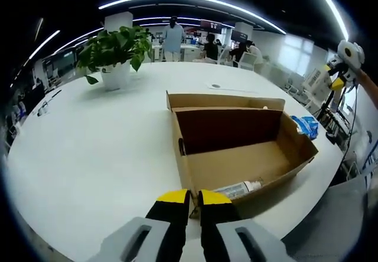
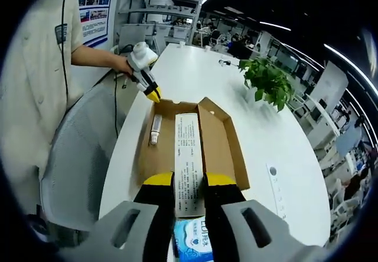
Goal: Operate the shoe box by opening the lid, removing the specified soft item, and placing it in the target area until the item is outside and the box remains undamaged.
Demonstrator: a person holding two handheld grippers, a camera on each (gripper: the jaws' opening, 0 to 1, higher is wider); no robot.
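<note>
1. The box point(image 1: 239, 150) is the landmark: a brown cardboard shoe box lying open on a white round table point(image 1: 88, 150), its inside plain brown and darker toward the shaded back wall.
2. In the right gripper view the box point(image 2: 221, 150) is a long tray, with a white printed label point(image 2: 189, 156) running along it; I cannot tell whether that strip is on the lid or on a flap.
3. A small tube point(image 1: 237, 189) lies inside the box against its near wall in the left gripper view; in the right gripper view the tube point(image 2: 155, 130) lies along the box floor, pale with a darker cap.
4. The soft item, a pack point(image 1: 307, 125) of blue and white tissues, lies on the table just outside the box's far right corner. In the right gripper view the pack point(image 2: 194, 238) sits at the near end of the box, between that gripper's arms.
5. The left gripper point(image 1: 195, 198) has its yellow-tipped jaws nearly together at the box's near corner; they seem to pinch the cardboard edge, though the contact is hard to see. In the right gripper view it point(image 2: 155, 95) sits at the far end of the box, in a person's hand point(image 2: 121, 63).
6. The right gripper point(image 2: 189, 180) has its jaws set a little apart on either side of the label; whether they grip it is unclear.
7. A potted plant point(image 1: 115, 52) stands on the table, well beyond the box.
</note>
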